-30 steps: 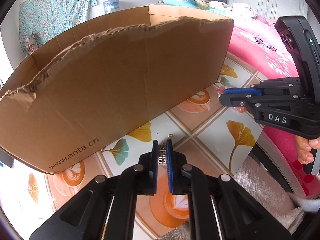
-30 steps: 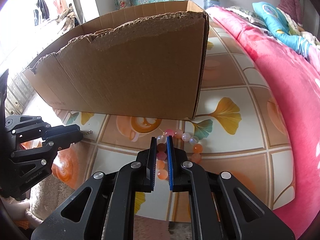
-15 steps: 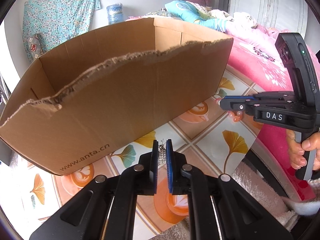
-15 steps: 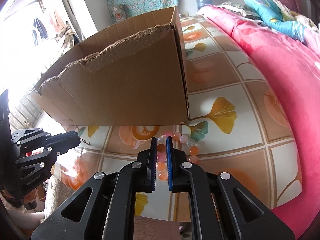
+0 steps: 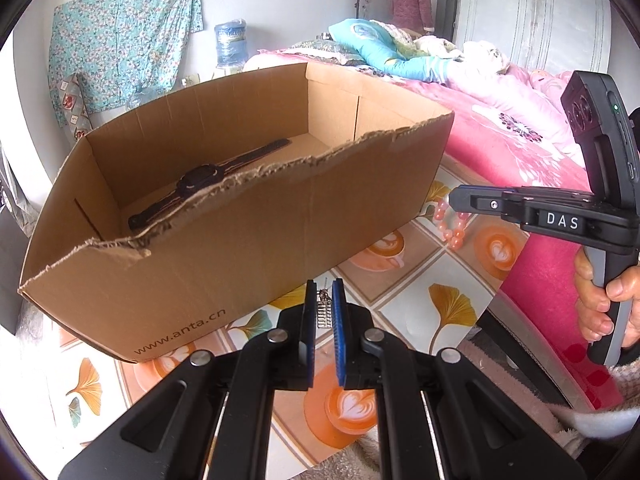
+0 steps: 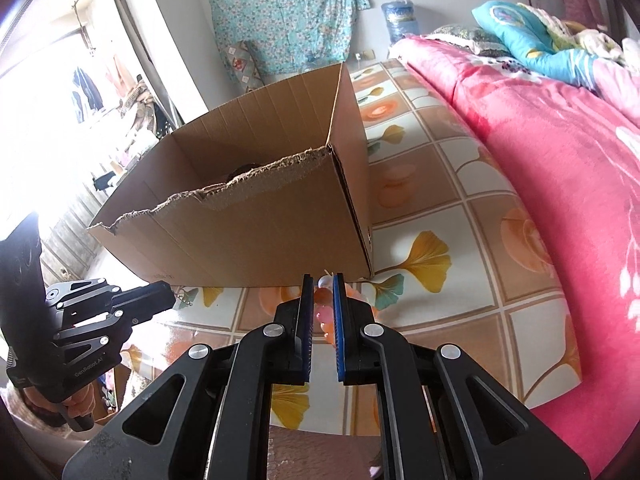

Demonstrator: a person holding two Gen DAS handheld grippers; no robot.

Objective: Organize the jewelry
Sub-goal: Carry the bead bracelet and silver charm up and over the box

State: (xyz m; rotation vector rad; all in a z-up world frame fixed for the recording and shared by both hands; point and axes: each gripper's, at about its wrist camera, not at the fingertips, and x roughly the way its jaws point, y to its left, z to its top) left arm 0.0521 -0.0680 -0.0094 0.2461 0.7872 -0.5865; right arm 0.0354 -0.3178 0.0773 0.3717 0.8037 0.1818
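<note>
At the lower centre of the left wrist view, the left gripper (image 5: 324,312) is seen with its blue-padded fingers (image 5: 338,320) drawn narrow around a small silver metal chain piece (image 5: 323,314), which is clamped between the pads above the tiled-pattern counter (image 5: 404,304) printed with ginkgo leaves and coffee cups. Across the middle of that frame an open brown cardboard box with a torn front edge (image 5: 248,240) is set on the counter, and a black wristwatch with a long strap (image 5: 200,178) is seen lying on its floor. At the right of the frame the right gripper (image 5: 454,199) is held by a hand (image 5: 600,300), and a bracelet of pink and orange round beads (image 5: 450,222) hangs from its tip, just beside the right end of the box. In the right wrist view the same bracelet (image 6: 323,312) is pinched between the narrow-set fingers (image 6: 338,312) at the lower centre, near the front corner of the box (image 6: 260,236). The left gripper (image 6: 170,300) is seen at the lower left of that frame, with the chain piece (image 6: 183,300) dangling at its tip. A bed covered by a pink floral blanket (image 6: 560,160) fills the right side.
</note>
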